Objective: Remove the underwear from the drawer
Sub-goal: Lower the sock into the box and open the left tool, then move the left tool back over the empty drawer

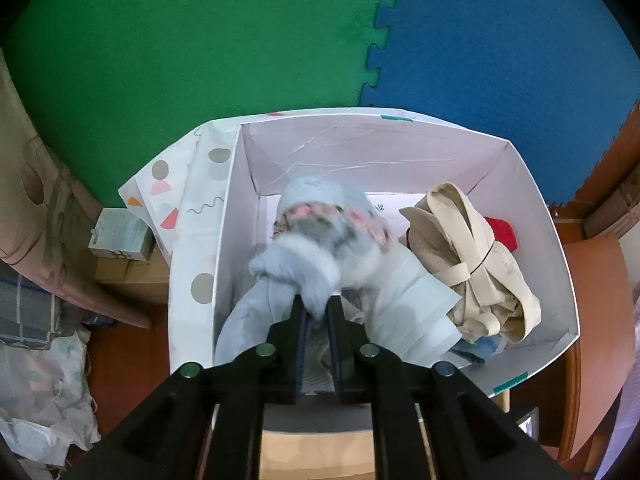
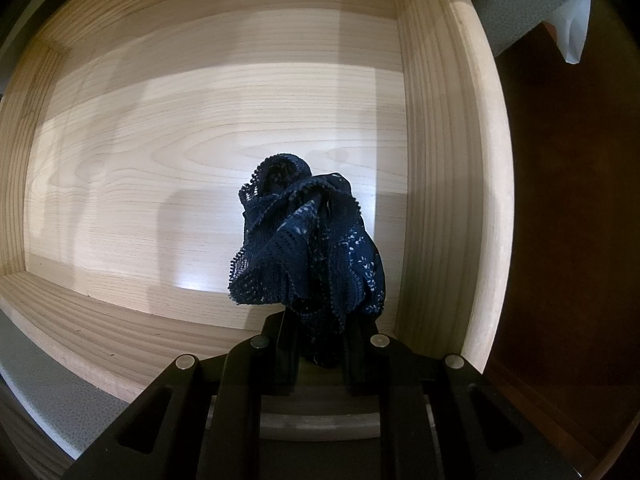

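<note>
Navy lace underwear hangs bunched from the right gripper, fingers clamped on it, over the pale wood drawer, whose floor looks otherwise bare. Fabric seems clear of the drawer bottom, though I can't tell for sure.

Left gripper is down in the white cardboard box, w/ light blue underwear w/ a floral waistband b/w its fingers. Gap is narrow; garment is blurred, so whether the pads press it or have let go I can't tell. Beige garment & a red item lie beside it in the box.

Step in hand, I'd say: drop the blue piece, then bring the navy one over. To do it well: open the left fingers fully before lifting, so cloth doesn't snag & ride back out. Lift the right straight up, keeping hold till the trailing lace clears the drawer wall.
</note>
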Tool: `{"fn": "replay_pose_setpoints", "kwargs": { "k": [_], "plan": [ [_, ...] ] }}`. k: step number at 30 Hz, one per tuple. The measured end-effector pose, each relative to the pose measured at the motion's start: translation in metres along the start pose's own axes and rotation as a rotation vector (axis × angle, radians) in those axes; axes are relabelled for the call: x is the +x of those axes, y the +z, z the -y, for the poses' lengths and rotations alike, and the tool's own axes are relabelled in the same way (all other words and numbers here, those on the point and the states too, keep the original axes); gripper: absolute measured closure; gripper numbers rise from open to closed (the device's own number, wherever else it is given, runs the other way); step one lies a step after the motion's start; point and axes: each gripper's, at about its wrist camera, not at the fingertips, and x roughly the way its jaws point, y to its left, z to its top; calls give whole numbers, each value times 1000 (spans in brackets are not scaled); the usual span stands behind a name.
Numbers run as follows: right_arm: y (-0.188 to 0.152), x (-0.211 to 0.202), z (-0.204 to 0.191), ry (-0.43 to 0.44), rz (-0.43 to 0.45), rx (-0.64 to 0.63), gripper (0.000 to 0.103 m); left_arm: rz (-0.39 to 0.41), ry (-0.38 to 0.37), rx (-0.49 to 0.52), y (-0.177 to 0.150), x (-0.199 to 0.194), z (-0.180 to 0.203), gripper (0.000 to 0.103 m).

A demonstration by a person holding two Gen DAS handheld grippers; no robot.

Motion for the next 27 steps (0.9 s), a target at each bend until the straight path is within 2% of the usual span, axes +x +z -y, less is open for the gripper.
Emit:
{"fn": "replay_pose_setpoints", "kwargs": {
  "k": [5,9,13,27],
  "plan": [
    [-1,0,0,0,0,0,88,6,-12,7,-3,-8,1,75],
    [-1,0,0,0,0,-1,88,16,7,38,-7,-15,4,66],
    [-1,0,0,-1,0,-1,88,30,21,54,-14,-24,4,63],
    [1,-2,0,-4,2,-3,88,52,-5,61,-37,-50,-8,63]
  ]
}}
